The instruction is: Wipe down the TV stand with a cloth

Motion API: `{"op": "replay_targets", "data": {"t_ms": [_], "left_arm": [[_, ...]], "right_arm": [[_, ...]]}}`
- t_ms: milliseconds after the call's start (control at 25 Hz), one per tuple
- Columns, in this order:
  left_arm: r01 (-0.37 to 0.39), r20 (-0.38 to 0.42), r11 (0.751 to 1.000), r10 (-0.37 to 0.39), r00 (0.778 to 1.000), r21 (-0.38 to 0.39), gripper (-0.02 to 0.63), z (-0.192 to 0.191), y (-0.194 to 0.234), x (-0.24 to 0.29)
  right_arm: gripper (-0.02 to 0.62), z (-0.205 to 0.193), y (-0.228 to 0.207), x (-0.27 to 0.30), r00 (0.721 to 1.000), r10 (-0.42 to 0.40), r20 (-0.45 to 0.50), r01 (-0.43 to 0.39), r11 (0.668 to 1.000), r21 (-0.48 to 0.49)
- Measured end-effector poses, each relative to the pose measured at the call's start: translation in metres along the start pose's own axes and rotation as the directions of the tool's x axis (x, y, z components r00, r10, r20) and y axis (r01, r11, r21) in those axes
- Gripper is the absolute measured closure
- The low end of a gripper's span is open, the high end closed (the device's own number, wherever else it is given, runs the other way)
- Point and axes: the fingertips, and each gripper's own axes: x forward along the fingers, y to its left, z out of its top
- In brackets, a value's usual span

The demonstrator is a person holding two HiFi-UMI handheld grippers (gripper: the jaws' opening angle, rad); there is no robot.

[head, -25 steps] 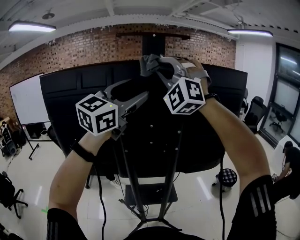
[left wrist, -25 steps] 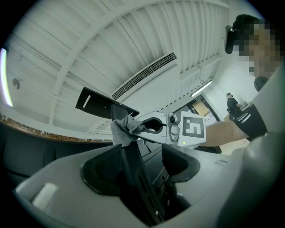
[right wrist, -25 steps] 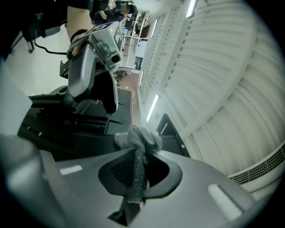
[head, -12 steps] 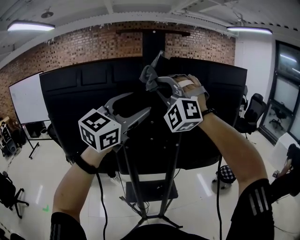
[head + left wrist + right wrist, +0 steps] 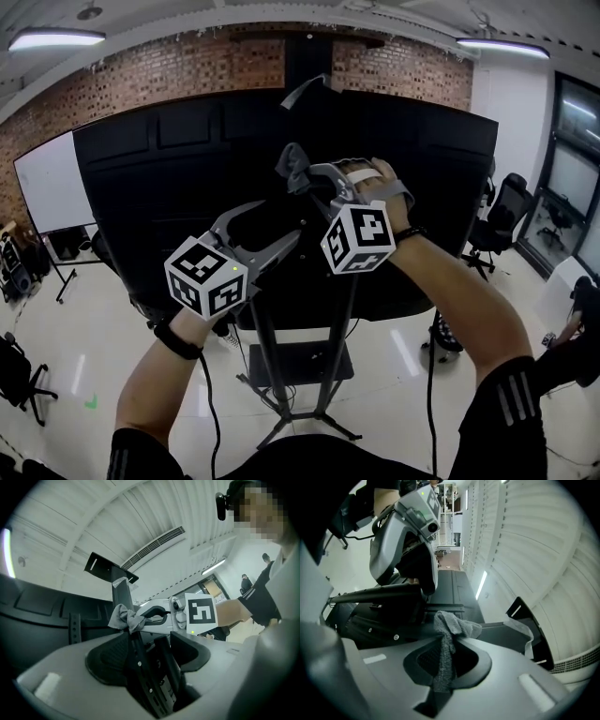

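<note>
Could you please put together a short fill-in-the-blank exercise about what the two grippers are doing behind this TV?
1. The right gripper is shut on a grey ____.
2. A black rail of the stand runs between the fingers of the ____ gripper.
3. The wall behind the TV is built of ____.
Missing words: cloth; left; brick.

lower end of the cloth (image 5: 454, 625) lost in the dark gap between the jaws of the right gripper (image 5: 449, 644), tv stand post (image 5: 140, 672) cut off at the bottom centre of the left gripper view, unclear whether the left gripper (image 5: 150, 644) presses it or merely flanks it
</note>
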Motion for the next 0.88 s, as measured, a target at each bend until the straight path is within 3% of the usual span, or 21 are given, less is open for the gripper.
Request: {"op": "replay_targets", "data": {"t_ms": [160, 320, 880], "left_arm": [[-0.026, -0.005, 0.999, 0.026, 1.000, -0.042, 0.301, -0.020, 0.001, -0.009], [-0.032, -0.001, 0.998, 0.032, 0.999, -0.061, 0.301, -0.035, -0.004, -0.015], [-0.037, -0.045, 0.995, 0.033, 0.998, -0.091, 0.301, -0.090, -0.026, -0.023]], "right_arm": [[0.571, 0.002, 0.022, -0.001, 0.998, -0.001, -0.055, -0.005, 0.993, -0.120], [0.572, 0.003, 0.053, 0.002, 0.995, 0.052, -0.088, -0.066, 0.985, -0.160], [0.574, 0.005, 0.108, 0.002, 0.969, 0.189, -0.159, -0.203, 0.976, -0.073]]}}
